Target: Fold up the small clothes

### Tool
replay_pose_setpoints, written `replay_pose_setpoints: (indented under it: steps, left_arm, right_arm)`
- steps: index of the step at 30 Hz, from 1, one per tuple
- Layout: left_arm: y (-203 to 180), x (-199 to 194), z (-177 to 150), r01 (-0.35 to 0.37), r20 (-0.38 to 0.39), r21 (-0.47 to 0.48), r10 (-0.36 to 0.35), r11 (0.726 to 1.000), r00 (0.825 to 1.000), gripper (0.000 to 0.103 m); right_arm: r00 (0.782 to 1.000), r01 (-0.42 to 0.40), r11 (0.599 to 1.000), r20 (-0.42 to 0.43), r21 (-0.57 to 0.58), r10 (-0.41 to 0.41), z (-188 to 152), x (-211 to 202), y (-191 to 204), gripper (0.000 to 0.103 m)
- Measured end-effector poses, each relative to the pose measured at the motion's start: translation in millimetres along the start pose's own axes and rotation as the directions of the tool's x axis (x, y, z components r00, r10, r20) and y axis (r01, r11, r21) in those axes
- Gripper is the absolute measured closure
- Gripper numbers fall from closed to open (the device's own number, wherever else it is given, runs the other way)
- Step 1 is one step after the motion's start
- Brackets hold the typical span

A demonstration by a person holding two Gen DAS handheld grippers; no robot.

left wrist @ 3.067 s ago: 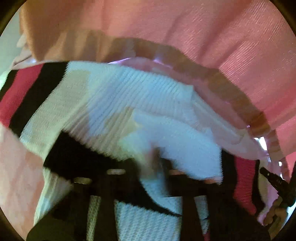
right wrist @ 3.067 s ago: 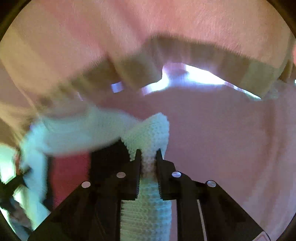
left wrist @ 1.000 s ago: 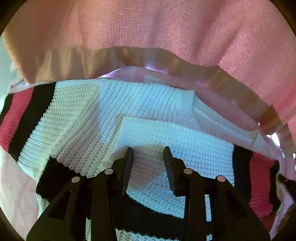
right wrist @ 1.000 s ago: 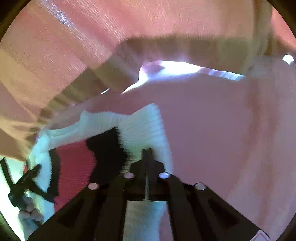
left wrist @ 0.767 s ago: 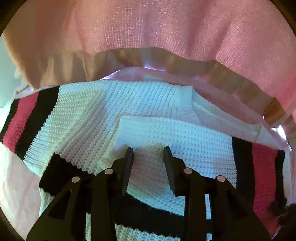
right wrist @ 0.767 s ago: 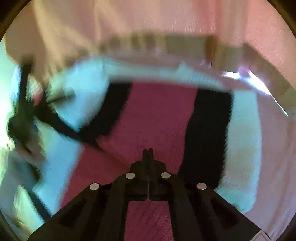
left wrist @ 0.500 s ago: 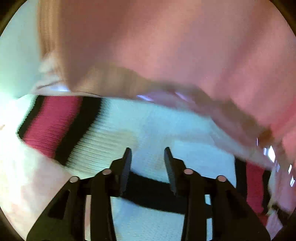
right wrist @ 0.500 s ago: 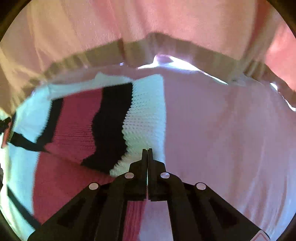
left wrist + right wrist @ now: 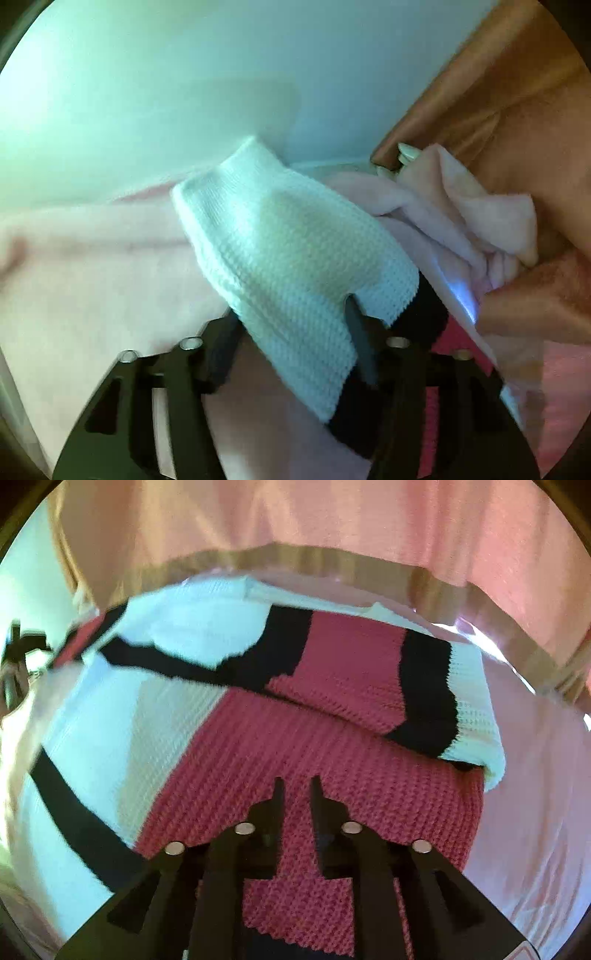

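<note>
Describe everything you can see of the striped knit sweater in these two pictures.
The sweater is a chunky knit in white, black and dark red blocks. It lies on a pink sheet, one striped part folded over the red body. The right gripper, jaws just opening, hovers over the red knit with nothing gripped. At the left gripper, a white ribbed cuff with a black band sits between the jaws, lifted.
</note>
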State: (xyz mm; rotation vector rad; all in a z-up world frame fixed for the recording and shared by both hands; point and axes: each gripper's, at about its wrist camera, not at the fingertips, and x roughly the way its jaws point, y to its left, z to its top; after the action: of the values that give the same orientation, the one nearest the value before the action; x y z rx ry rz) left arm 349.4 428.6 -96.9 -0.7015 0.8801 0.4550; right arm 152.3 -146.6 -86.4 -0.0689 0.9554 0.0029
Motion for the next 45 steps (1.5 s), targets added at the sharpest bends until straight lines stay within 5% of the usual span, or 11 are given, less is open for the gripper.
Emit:
replay_pose_setpoints:
  steps: [2,6,10,15,18,20,21,27,36,41,45]
  left_arm:
    - [-9.6,-2.1,-0.4,0.008,-0.002,0.030,-0.008,1.000,1.000,0.095]
    - [-58.4,-57.7,-21.9,0.111,0.125,0.160,-0.132,0.981,0.983,0.096]
    - [-152.2,-144.1,-85.6,0.219,0.152,0.450,-0.317,0.866,0.936,0.095]
    - [-262.0,-219.5,-215.3,0.439,-0.040,0.621,-0.533,0.649,0.845,0.095]
    - [-306.6,-213.6,-295.2,0.472,-0.164,0.669,-0.506,0.573,0.847,0.090]
    - [-325.3,-183.3,-345.7,0.473,-0.241,0.682,-0.440,0.558,0.865,0.063]
    - [-327.3,-169.2,-367.0,0.463,-0.267,0.692,-0.399,0.555,0.877,0.035]
    - [-275.4,-132.3,-361.9,0.459,-0.286,0.631,-0.362,0.626,0.887,0.031]
    - [-172.5,-70.9,-233.6,0.422,-0.232,0.146,-0.384,0.895,0.894,0.017]
    - [-150.1,-44.5,-227.1,0.478,-0.301,-0.112,-0.488,0.871,0.819,0.022]
    - [-163.8,-46.3,-228.0,0.510,-0.298,-0.110,-0.518,0.853,0.802,0.022]
  right_arm:
    - [1.000,0.012,1.000,-0.003,-0.016,-0.012,-0.9,3.8,0.9,0.082]
    - [1.000,-0.003,1.000,0.015,0.019,0.002,4.1,-3.3,-7.4,0.078]
    - [0.999,-0.005,0.999,0.041,0.045,0.003,8.4,-14.6,-14.1,0.071]
    - [0.997,-0.042,0.995,0.076,0.094,0.035,14.6,-33.1,-28.5,0.064]
    - [0.996,-0.048,0.989,0.082,0.140,0.037,18.3,-39.7,-46.7,0.058]
    - [0.997,-0.054,0.984,0.067,0.172,0.043,19.9,-39.2,-59.8,0.055]
    - [0.997,-0.054,0.981,0.065,0.187,0.042,19.9,-39.1,-65.4,0.055]
    - [0.989,-0.147,0.959,0.040,0.242,0.141,22.8,-26.2,-82.1,0.047]
    - [0.930,-0.345,0.813,0.056,0.469,0.362,54.6,31.6,-82.7,0.047]
    - [0.914,-0.375,0.672,0.136,0.639,0.382,24.3,35.9,-89.5,0.047]
    - [0.900,-0.400,0.581,0.184,0.709,0.395,0.1,41.0,-86.8,0.046]
